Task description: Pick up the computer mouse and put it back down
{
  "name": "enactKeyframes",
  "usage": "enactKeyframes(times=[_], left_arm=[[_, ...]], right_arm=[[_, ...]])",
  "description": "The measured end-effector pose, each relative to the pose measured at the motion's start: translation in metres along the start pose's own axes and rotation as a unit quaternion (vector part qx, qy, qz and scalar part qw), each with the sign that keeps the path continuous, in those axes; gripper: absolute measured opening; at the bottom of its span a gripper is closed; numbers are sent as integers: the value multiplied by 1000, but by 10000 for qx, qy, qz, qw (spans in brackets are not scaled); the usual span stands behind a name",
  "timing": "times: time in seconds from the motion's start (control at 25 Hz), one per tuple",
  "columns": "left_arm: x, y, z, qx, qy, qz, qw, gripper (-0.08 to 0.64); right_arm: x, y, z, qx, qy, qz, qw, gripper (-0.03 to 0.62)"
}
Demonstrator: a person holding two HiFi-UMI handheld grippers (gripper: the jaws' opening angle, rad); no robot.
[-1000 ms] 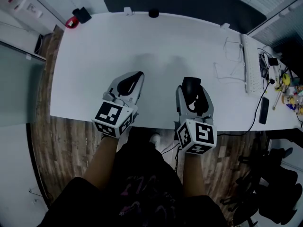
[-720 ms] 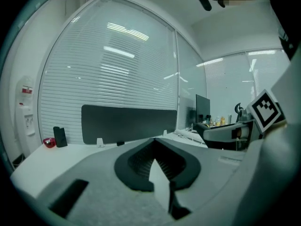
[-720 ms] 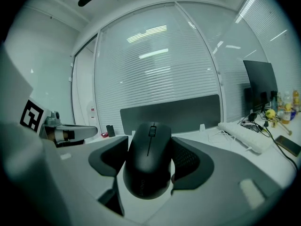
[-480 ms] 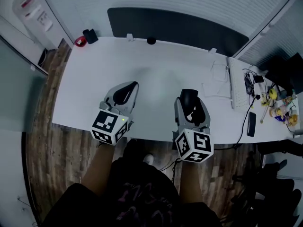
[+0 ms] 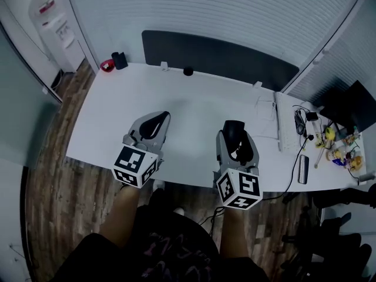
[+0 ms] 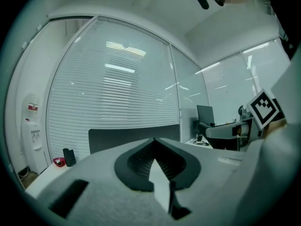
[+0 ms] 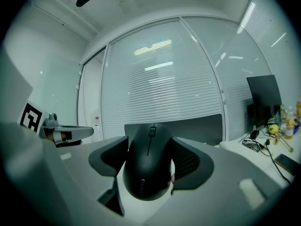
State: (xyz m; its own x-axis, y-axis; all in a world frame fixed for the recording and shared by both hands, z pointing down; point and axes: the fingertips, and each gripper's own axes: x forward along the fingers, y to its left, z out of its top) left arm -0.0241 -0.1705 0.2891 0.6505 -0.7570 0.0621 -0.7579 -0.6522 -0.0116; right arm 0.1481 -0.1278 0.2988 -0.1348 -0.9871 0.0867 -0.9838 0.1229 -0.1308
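The black computer mouse (image 7: 148, 166) sits between the pads of my right gripper (image 7: 149, 145), which is shut on it and holds it level, above the white table (image 5: 194, 98). From the head view the mouse (image 5: 234, 131) shows dark between the right gripper's (image 5: 235, 128) grey jaws, over the table's front part. My left gripper (image 5: 161, 117) hangs beside it to the left, also above the table. Its jaws (image 6: 154, 142) meet at the tips with nothing between them.
A white keyboard (image 5: 289, 128), a dark phone (image 5: 303, 168) and cables lie at the table's right end. A small black object (image 5: 188, 71) sits at the back edge, a red item (image 5: 106, 65) and black cup (image 5: 120, 59) at the back left corner. A dark panel (image 5: 223, 57) stands behind.
Both grippers have risen together, the right one carrying the mouse up off the table. The table now looks smaller and farther below in the head view.
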Motion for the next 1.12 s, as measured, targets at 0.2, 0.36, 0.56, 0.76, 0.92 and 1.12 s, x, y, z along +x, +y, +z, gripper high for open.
enactKeyframes(times=[0.2,0.36,0.56,0.76,0.92,1.12], left_arm=[[-4,-2,11,50,-94,48,9999,-6],[-4,-3,15,76,-139,58,9999,-6],[-2,-4,22,124,-190,51,9997,-6],[-3,-5,28,169,-256,53,9995,-6],[-4,-4,33,196,-307,67,9993,-6],[-6,-6,37,231,-354,70,9991,-6]], right_arm=[[-4,1,13,-49,-138,29,9999,299],[-6,-3,19,-54,-209,12,9998,299],[-7,-6,27,-68,-305,-17,9995,299],[-10,-8,35,-82,-402,-23,9992,299],[-12,-8,40,-107,-471,-11,9988,299],[-14,-9,45,-127,-527,-25,9985,299]])
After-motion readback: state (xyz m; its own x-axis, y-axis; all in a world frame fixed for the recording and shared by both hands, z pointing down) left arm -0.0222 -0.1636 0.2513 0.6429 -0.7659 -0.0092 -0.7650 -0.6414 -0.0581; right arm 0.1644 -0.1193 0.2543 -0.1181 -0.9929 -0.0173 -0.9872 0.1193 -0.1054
